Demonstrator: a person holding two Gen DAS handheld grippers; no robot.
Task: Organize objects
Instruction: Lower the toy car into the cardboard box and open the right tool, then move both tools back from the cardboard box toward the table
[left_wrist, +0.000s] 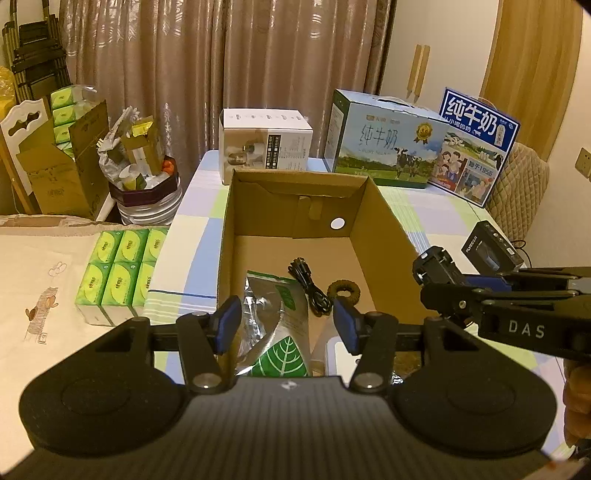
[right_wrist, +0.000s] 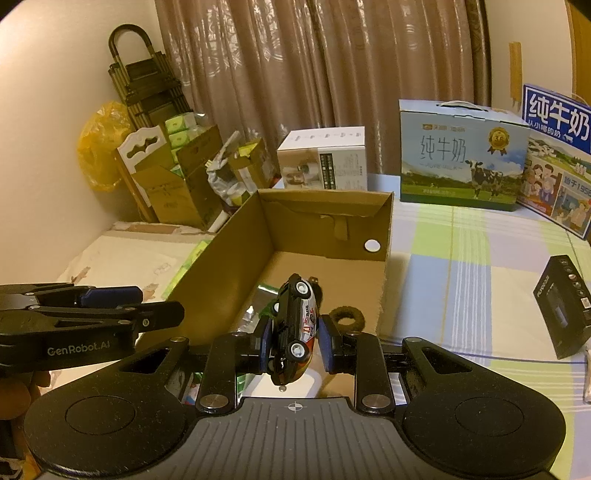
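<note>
An open cardboard box (left_wrist: 384, 229) (right_wrist: 236, 251) sits on the checked tablecloth. Inside lie a silver and green bag (left_wrist: 273, 306), a coiled black cable (left_wrist: 308, 284) and a brown ring (left_wrist: 345, 290) (right_wrist: 347, 319). My left gripper (left_wrist: 288, 314) hangs open over the box's near end, above the bag, with nothing between its blue pads. My right gripper (right_wrist: 293, 339) is shut on a small black toy car (right_wrist: 295, 325) turned on its side, held over the box's near right part. In the left wrist view the car (left_wrist: 434, 264) shows at the box's right wall.
A black boxed device (left_wrist: 491, 251) (right_wrist: 561, 306) lies right of the box. Two milk cartons (left_wrist: 384, 147) (right_wrist: 458, 155) and a white box (left_wrist: 266, 144) stand behind it. Green tissue packs (left_wrist: 118, 269) sit to the left. Cluttered boxes and a bin fill the far left corner.
</note>
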